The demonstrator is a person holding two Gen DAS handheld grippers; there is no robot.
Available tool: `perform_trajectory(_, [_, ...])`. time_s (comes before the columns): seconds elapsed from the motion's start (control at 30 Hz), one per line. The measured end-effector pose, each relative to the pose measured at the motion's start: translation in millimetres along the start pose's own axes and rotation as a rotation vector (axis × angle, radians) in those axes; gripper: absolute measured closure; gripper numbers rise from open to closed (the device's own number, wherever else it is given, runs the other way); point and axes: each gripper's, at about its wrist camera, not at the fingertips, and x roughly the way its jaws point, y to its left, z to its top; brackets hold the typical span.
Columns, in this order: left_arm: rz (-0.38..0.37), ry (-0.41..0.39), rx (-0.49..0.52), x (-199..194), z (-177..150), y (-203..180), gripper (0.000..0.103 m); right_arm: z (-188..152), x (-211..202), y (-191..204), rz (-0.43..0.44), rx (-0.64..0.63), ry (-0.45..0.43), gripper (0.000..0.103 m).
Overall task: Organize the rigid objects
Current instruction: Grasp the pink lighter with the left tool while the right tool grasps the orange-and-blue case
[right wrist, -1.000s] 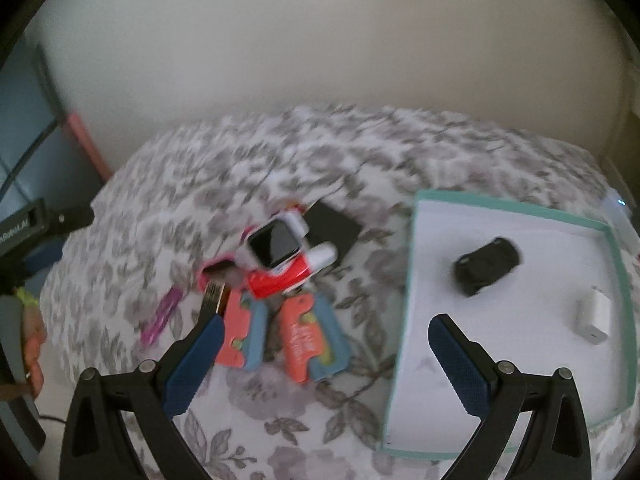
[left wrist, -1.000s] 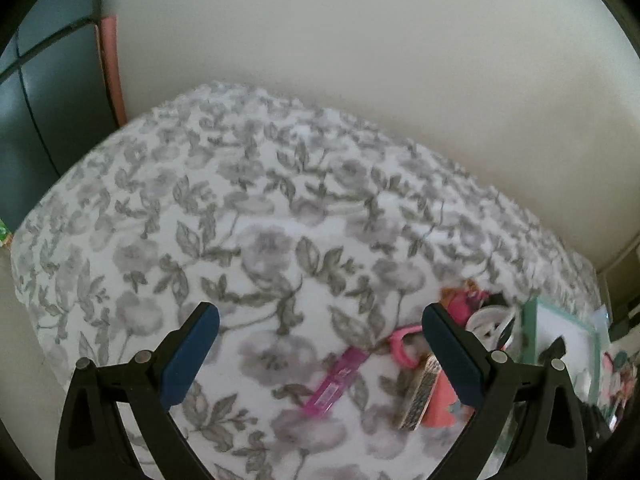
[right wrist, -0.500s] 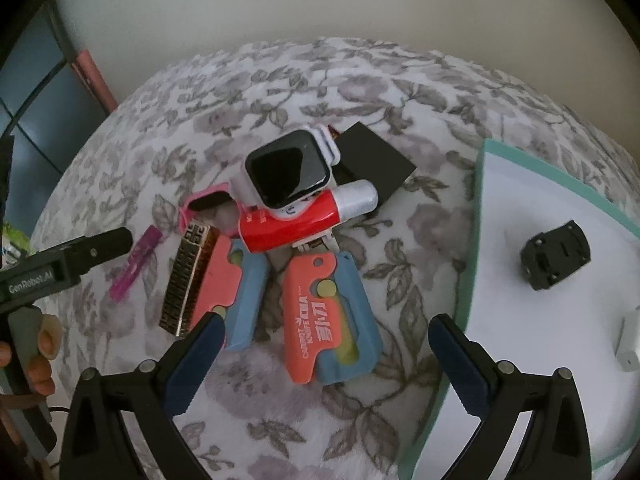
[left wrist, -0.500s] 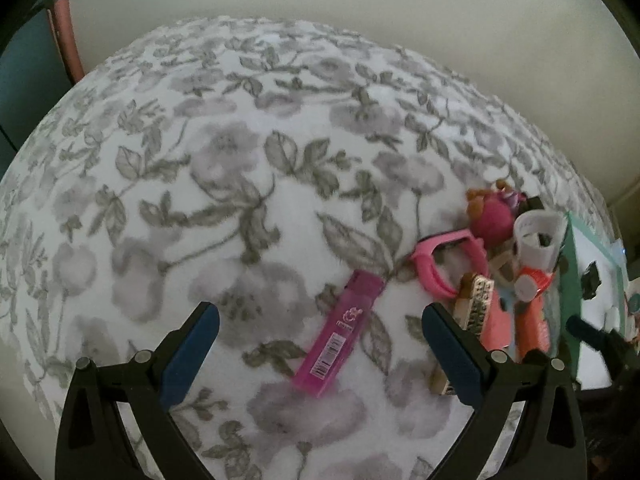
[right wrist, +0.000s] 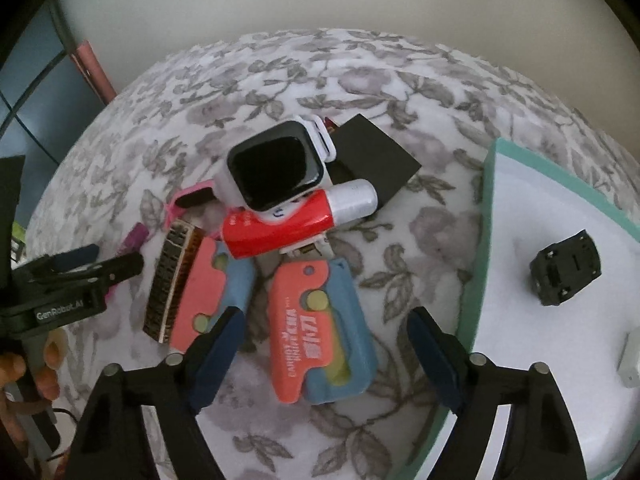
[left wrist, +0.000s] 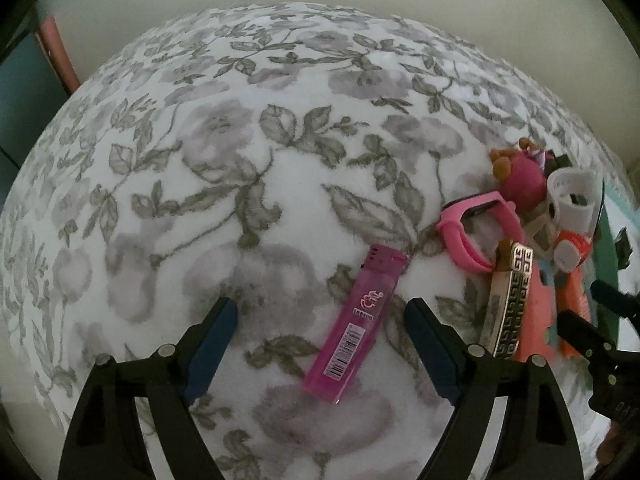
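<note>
Both jaw pairs were closing, nothing gripped: left gripper straddled the translucent pink plastic lighter; it should centre first. Right gripper straddled the coral-and-blue plastic cutter.

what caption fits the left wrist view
Left hand-held gripper, jaws closing, straddles a pink lighter on the floral cloth.

— That flowered cloth looks fuzzy and matt, like fleece.

— And the pink lighter on it is translucent, glossy plastic.

— The harmonica has shiny metal plates with a raised key pattern.

— The white watch has a glossy black face; its case looks like smooth plastic.

— The black square is matt. The tray looks matt too, white inside with a teal rim.
</note>
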Motion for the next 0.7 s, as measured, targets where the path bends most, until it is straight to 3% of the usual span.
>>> perform_trajectory(0.17, [0.007,0.001,0.001,0,0,0,0.017,-2,7,12,-0.085,-0.073,0.014,0.019])
perform_trajectory(0.23, [0.006,0.001,0.004,-2,-1,-1,0.02,-3,8,13,-0.059,-0.07,0.022,0.029])
perform_trajectory(0.27, [0.004,0.0,0.007,-3,-1,-1,0.022,-3,7,13,-0.058,-0.061,0.017,0.029])
perform_trajectory(0.47, [-0.004,0.007,0.031,-9,-5,-11,0.039,-4,6,13,-0.064,-0.044,0.015,0.036])
perform_trajectory(0.7, [-0.003,0.022,0.041,-12,-7,-17,0.065,-8,0,10,-0.066,-0.011,0.012,0.055])
